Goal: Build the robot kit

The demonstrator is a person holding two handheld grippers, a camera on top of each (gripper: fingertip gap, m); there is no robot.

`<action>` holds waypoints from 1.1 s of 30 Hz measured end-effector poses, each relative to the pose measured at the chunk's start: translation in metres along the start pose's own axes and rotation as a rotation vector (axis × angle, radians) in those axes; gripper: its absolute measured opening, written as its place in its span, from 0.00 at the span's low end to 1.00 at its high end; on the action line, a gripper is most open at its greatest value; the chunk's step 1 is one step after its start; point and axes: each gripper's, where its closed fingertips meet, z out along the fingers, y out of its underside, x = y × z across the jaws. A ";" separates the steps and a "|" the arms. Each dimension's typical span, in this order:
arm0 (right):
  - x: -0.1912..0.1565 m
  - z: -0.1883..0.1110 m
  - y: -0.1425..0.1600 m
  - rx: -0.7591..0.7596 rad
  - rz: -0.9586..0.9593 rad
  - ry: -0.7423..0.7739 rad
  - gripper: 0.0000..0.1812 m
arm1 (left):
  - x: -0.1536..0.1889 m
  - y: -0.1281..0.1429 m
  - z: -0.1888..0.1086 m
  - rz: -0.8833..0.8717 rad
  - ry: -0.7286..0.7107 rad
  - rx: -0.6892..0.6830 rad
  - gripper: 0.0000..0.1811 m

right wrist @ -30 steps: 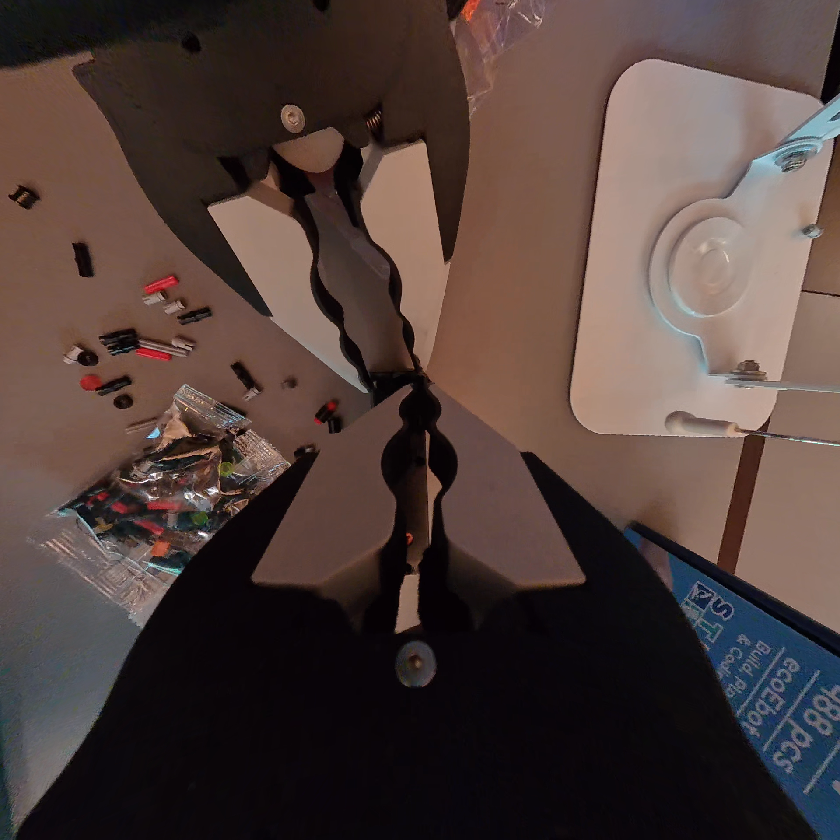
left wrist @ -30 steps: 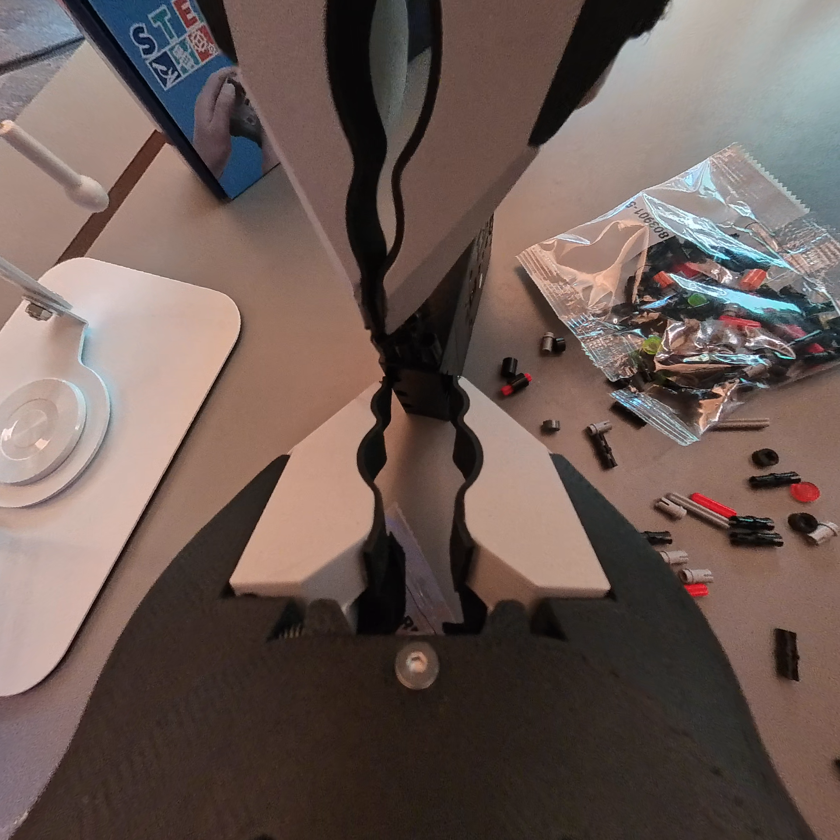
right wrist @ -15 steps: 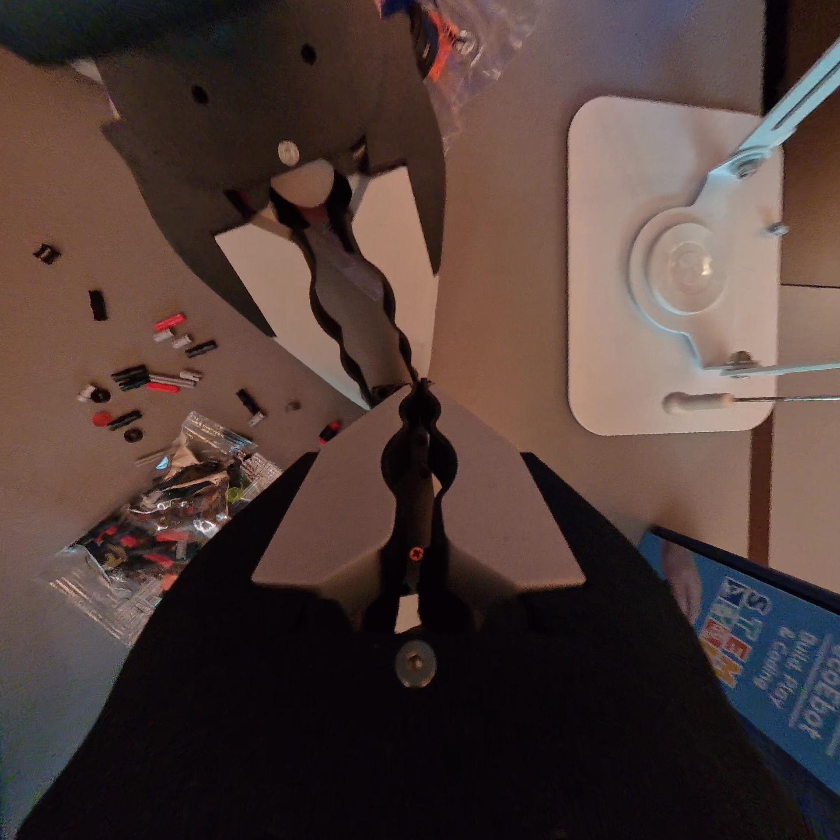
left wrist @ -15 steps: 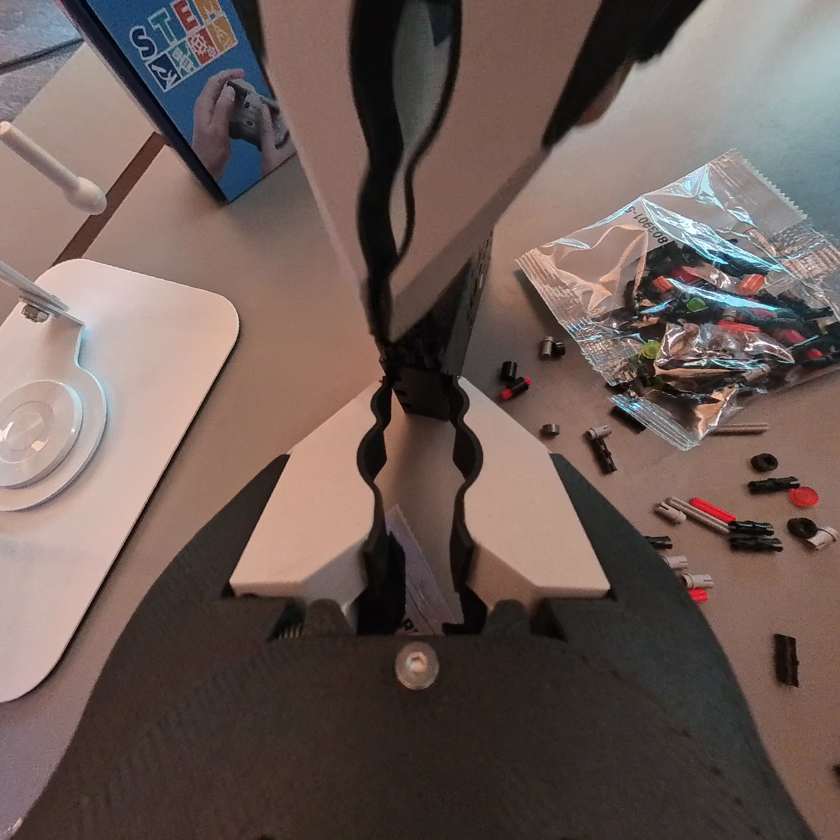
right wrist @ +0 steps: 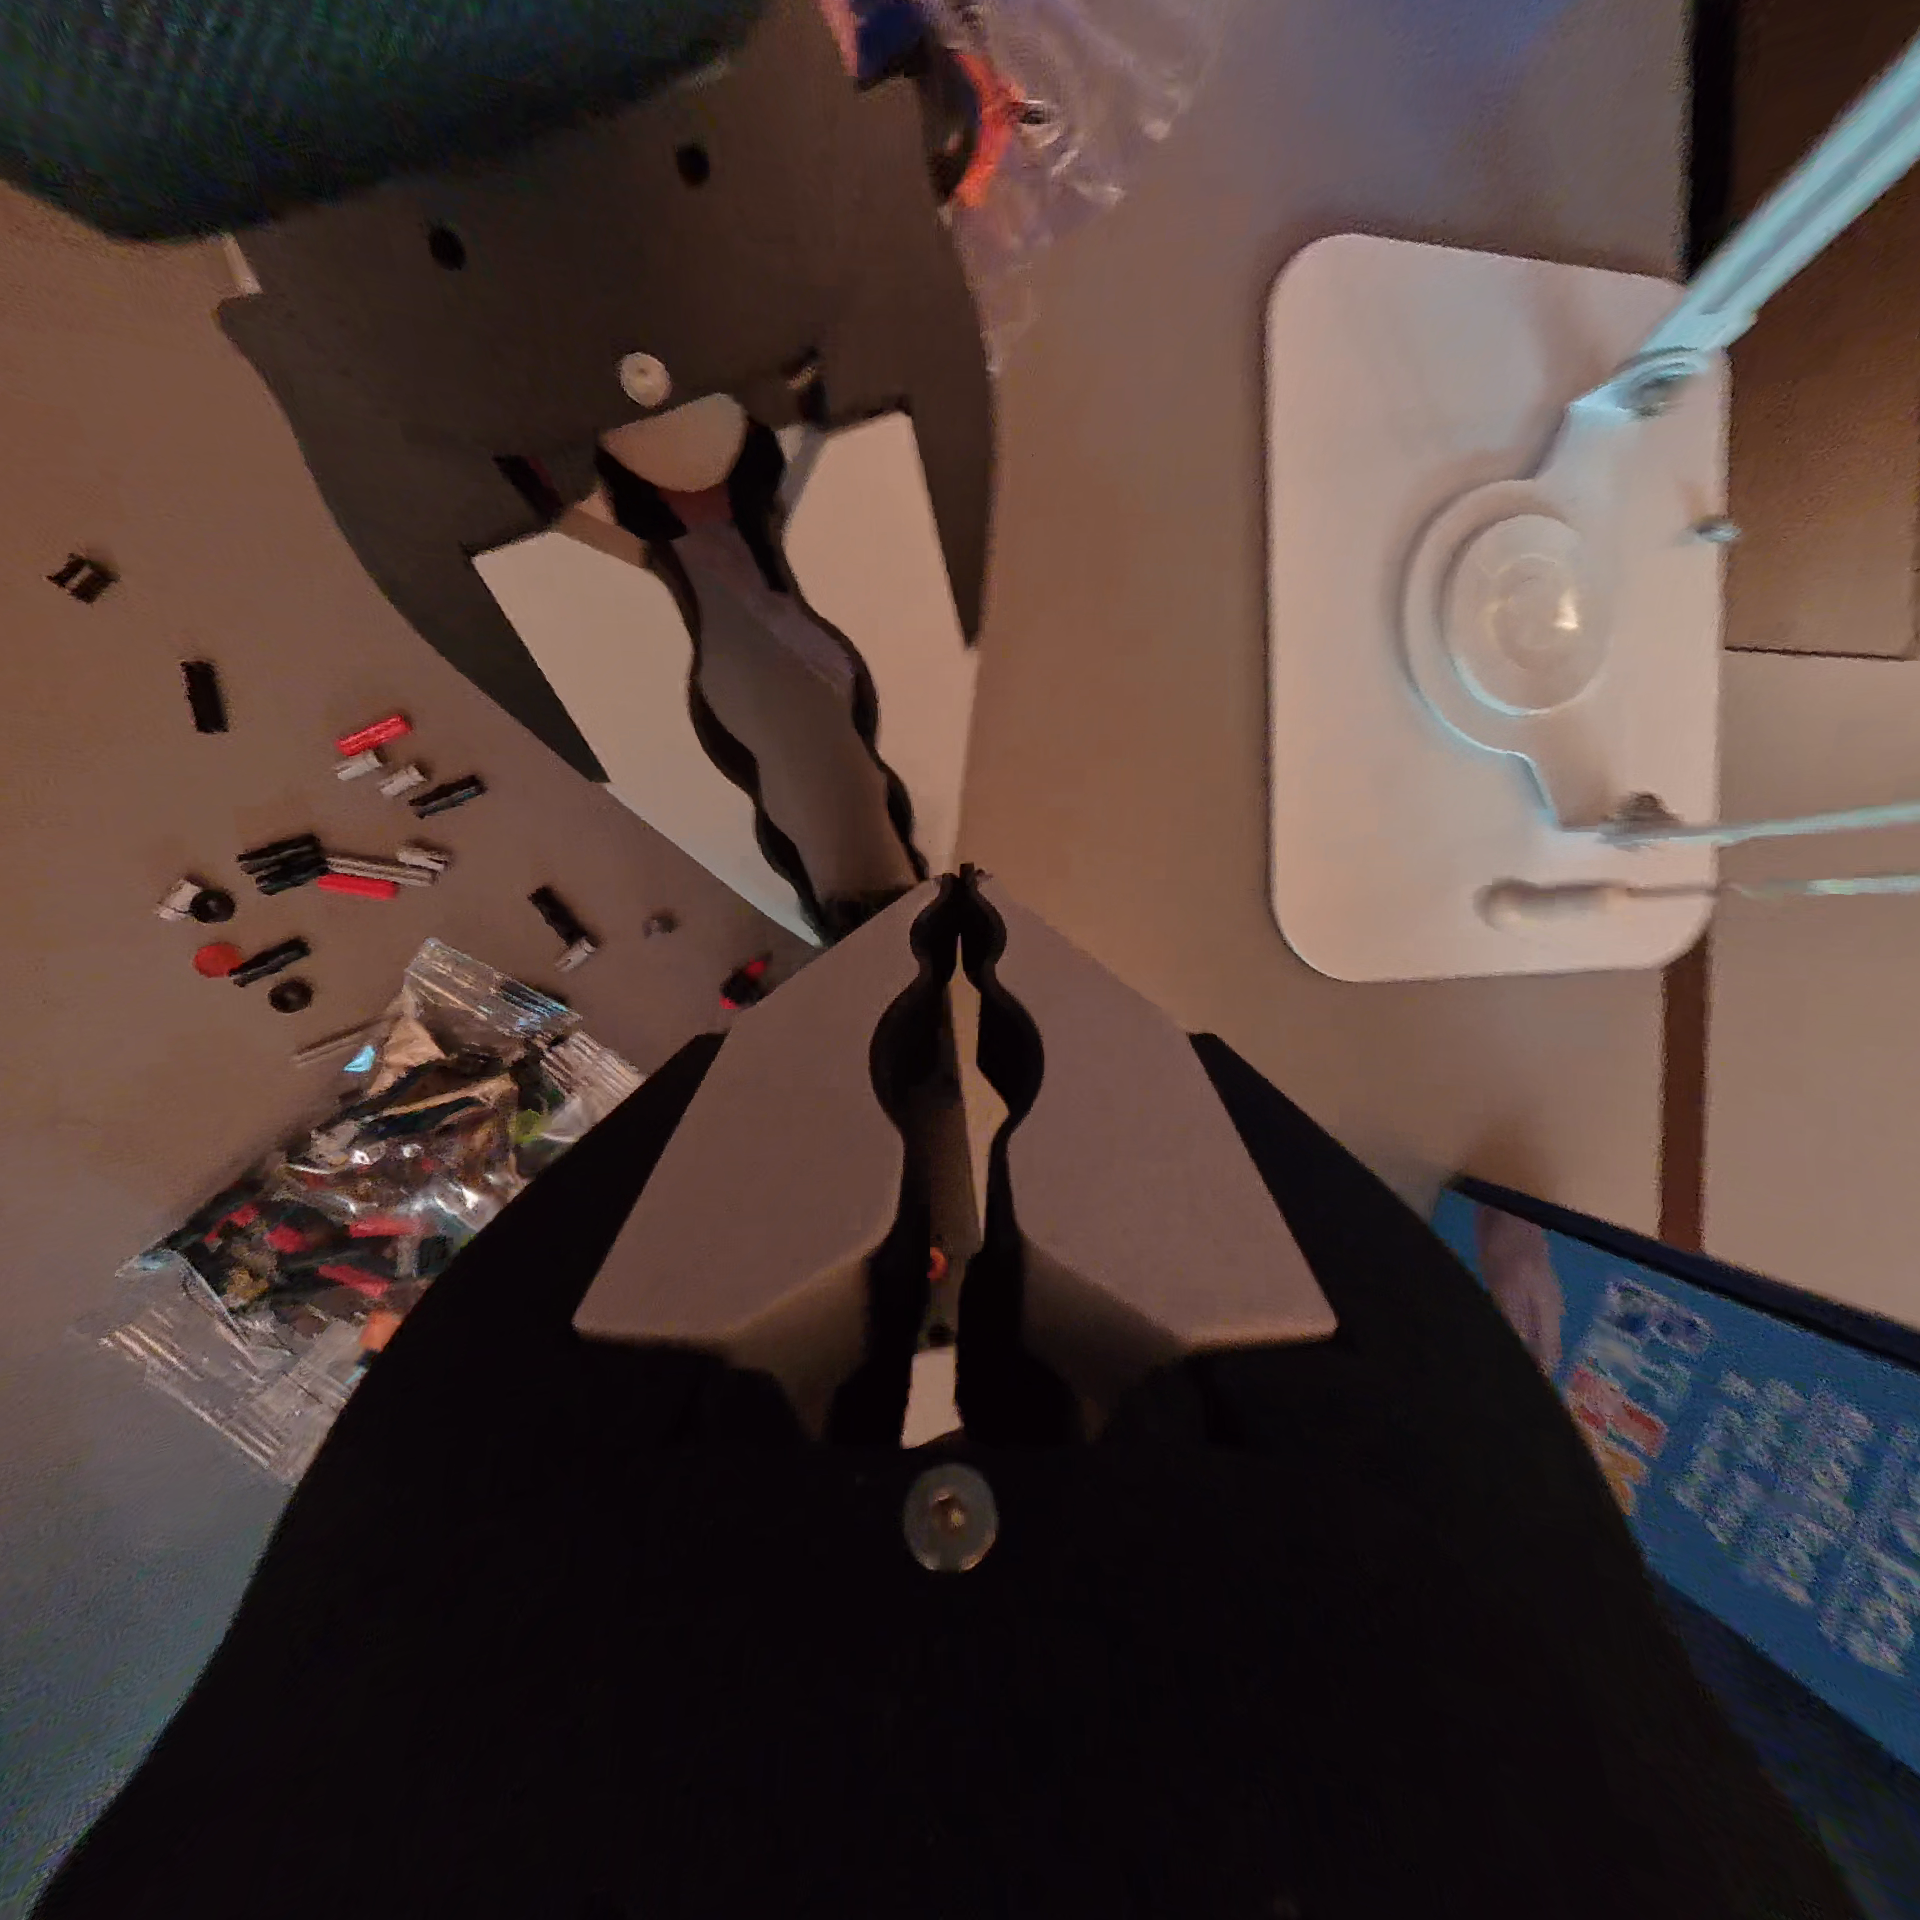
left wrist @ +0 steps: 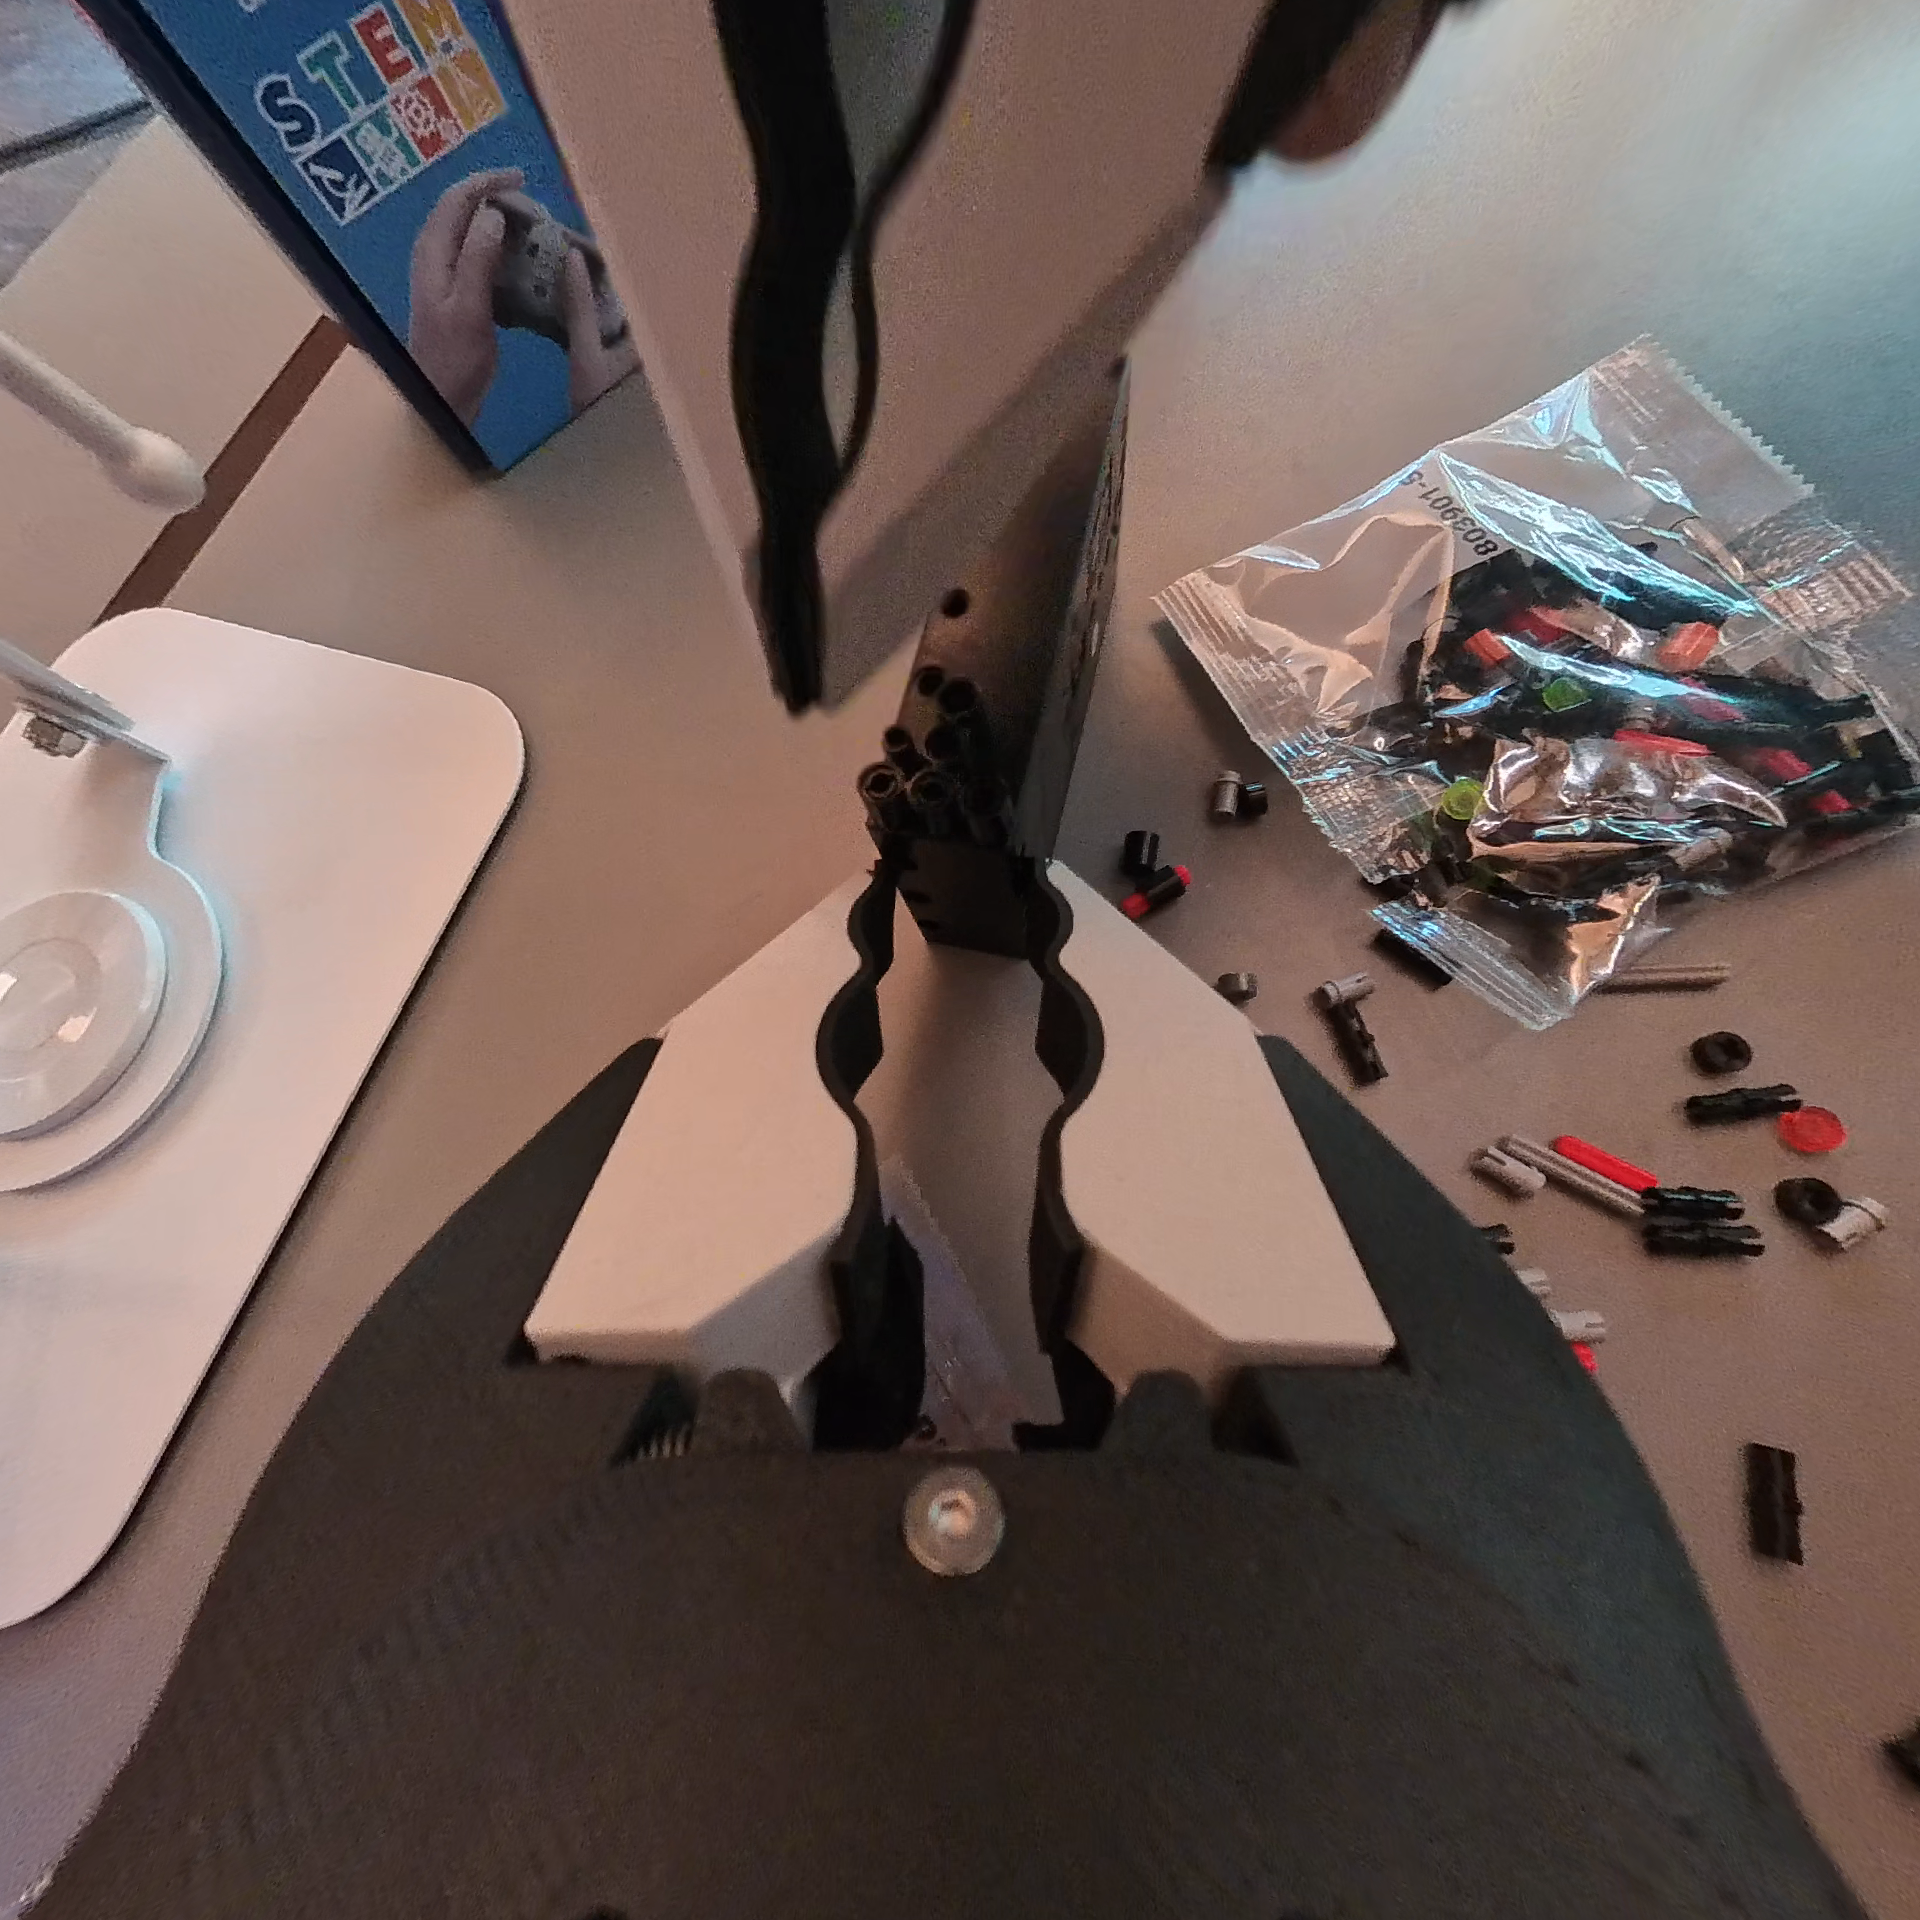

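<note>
Your left tool [left wrist: 961, 883] is clamped on the lower end of a black studded brick assembly [left wrist: 951, 800], which stands up from its tips above the worktop [left wrist: 644, 582]. Only that narrow base is pinched, so I judge the piece stiff and light but liable to pivot or pop apart at its press-fit joints; a grip lower across the flat sides would likely be steadier than one on the studs.

Your right tool [right wrist: 961, 894] is pressed together at the tips. Something tiny and dark may sit between them, but I cannot tell what. In the left wrist view it hangs just above the brick assembly, not touching it.

A clear plastic bag [left wrist: 1538, 727], torn open, lies toward the right of the worktop with black, red and green small parts inside; it looks slippery and crinkly. Loose pins and connectors [left wrist: 1621, 1195] are scattered just beside it. A blue cardboard box [left wrist: 416, 208] stands at the far left, and a white stand base [left wrist: 260, 935] with a metal bracket rests by the left edge.
</note>
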 end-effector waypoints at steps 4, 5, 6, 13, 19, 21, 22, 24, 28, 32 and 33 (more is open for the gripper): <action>-0.002 -0.009 0.001 0.034 0.009 -0.004 0.00 | -0.001 0.000 0.000 -0.001 0.000 -0.006 0.13; -0.006 -0.007 0.001 0.037 0.006 -0.013 0.00 | -0.001 0.000 0.000 -0.001 0.000 -0.008 0.13; -0.009 -0.003 0.002 0.031 0.003 -0.021 0.00 | -0.001 0.000 0.000 -0.001 0.000 -0.008 0.13; -0.020 0.003 -0.002 0.047 -0.007 -0.031 0.00 | -0.001 0.001 0.000 -0.002 -0.003 -0.011 0.13; -0.023 0.007 0.003 0.036 -0.004 -0.029 0.00 | -0.002 0.001 0.001 -0.008 0.001 -0.009 0.13; -0.024 0.001 -0.003 0.078 0.010 -0.030 0.00 | -0.002 0.001 0.001 -0.006 0.000 -0.010 0.13; -0.023 -0.003 -0.004 0.088 0.013 -0.017 0.00 | -0.002 0.002 0.001 -0.005 -0.001 -0.012 0.13; -0.022 -0.011 -0.002 0.101 0.019 0.005 0.00 | -0.003 0.004 0.001 0.003 -0.011 -0.023 0.14; -0.021 -0.028 0.007 0.116 0.038 0.070 0.00 | -0.002 0.002 0.000 0.009 -0.005 -0.019 0.20; -0.028 -0.038 0.019 0.122 0.059 0.110 0.00 | -0.003 -0.002 -0.003 0.008 -0.013 0.000 0.21; -0.031 -0.040 0.022 0.123 0.064 0.117 0.00 | -0.004 -0.003 -0.003 0.014 -0.019 0.005 0.20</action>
